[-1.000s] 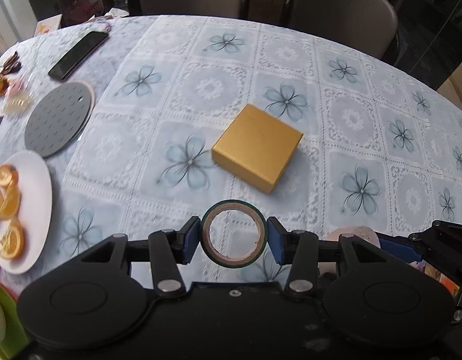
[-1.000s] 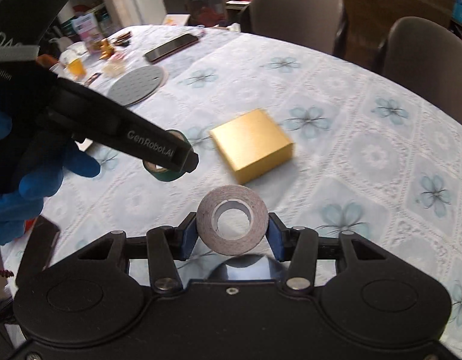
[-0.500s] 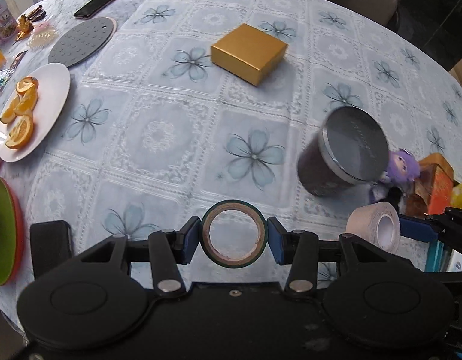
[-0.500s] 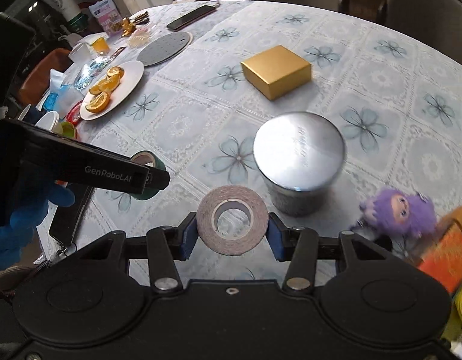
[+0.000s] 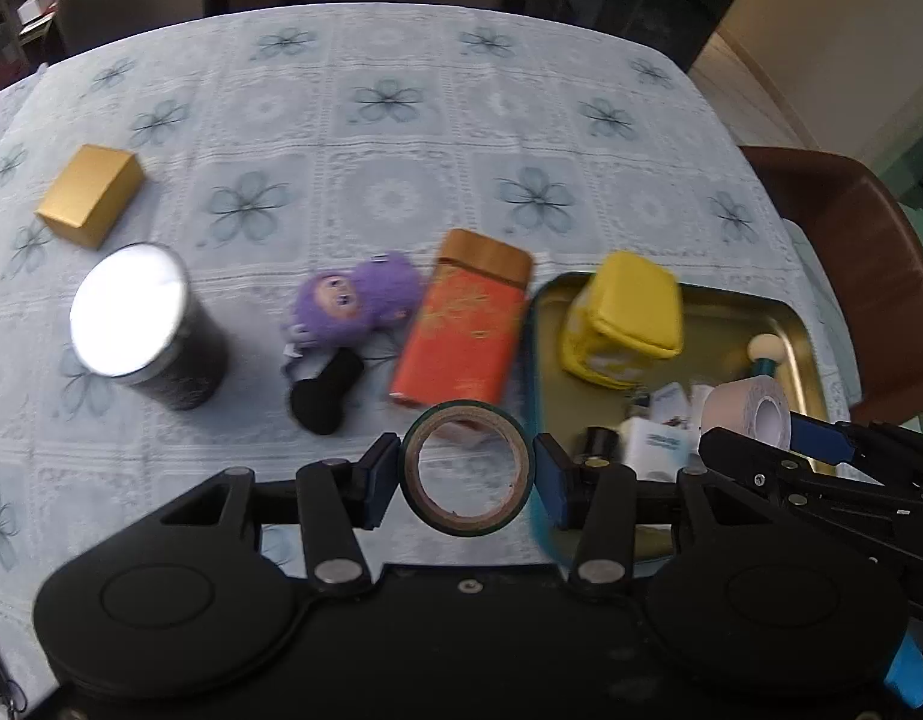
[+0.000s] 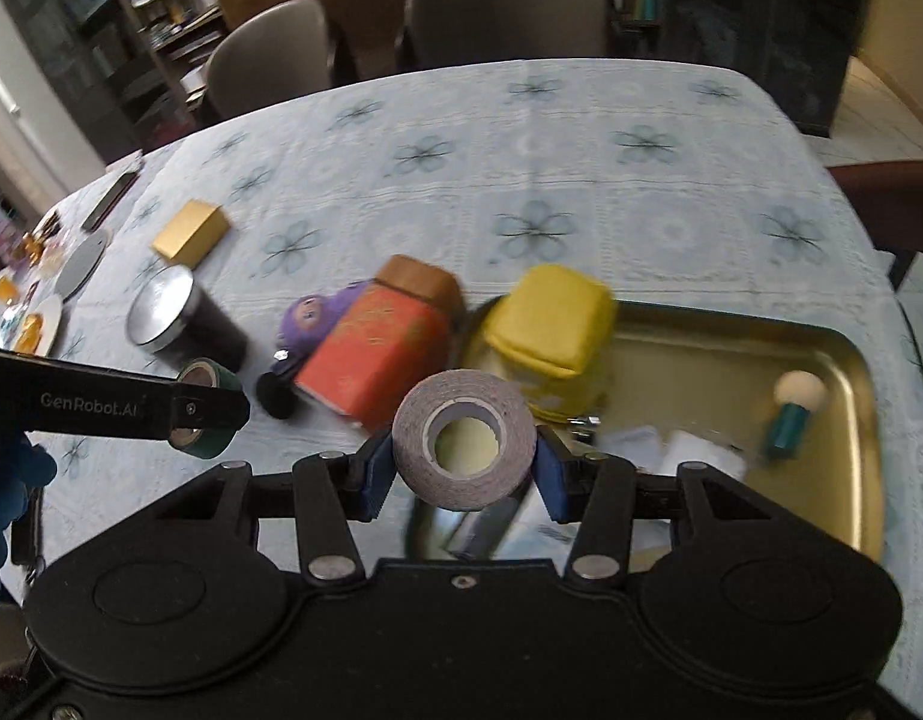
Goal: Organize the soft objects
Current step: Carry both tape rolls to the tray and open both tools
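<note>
Tape is clamped in both grippers. The left gripper (image 5: pixel 466 468) is shut across the outer rim of a green-edged tape roll (image 5: pixel 466 467), and the right gripper (image 6: pixel 464 451) is pinched the same way on a grey tape roll (image 6: pixel 465 447); each roll is held by its sides with the hole facing the camera, presumably so it can be set down flat. In the right wrist view a brass-coloured tray (image 6: pixel 845 354) is seen from 12 to 3 o'clock of the grey roll, already holding a yellow pouch (image 6: pixel 551 330), a small teal figure (image 6: pixel 794 414) and blurred white packets. Outside the tray, at 10 to 11 o'clock, an orange tin (image 6: pixel 371 354), a purple plush doll (image 6: pixel 308 324) and a dark canister (image 6: pixel 167 318) are left on the floral tablecloth (image 6: pixel 521 180). Both rolls are judged to be bound for the tray.
</note>
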### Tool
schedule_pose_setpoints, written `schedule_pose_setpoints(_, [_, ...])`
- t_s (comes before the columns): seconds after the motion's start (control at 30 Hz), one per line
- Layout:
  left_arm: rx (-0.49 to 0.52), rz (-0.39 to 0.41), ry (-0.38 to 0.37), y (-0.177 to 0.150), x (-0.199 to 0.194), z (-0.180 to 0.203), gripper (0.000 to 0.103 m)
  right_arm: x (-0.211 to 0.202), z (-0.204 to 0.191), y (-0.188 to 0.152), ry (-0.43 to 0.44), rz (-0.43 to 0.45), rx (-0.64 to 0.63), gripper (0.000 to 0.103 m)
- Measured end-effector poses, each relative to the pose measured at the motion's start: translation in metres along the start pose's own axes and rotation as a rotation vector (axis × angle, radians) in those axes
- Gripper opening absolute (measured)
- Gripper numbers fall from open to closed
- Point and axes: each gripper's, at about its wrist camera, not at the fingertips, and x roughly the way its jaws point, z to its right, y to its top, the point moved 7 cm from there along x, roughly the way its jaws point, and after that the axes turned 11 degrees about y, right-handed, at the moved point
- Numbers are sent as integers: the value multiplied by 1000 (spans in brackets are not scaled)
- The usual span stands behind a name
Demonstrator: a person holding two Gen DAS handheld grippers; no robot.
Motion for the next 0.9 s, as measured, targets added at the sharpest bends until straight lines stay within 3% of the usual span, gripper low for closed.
schedule_pose_setpoints(0.2, [70,2,-29,15,13,87,45,-37,68,-4,-84,56,105,48])
schedule_pose_setpoints(0.33, [70,27,-12,19,14,108,71,-49,94,-5,-96,77,141,48])
schedule_pose_setpoints(0.9, [-30,-57,102,-42,18,83,74,-51,112,19,-44,147,151,52])
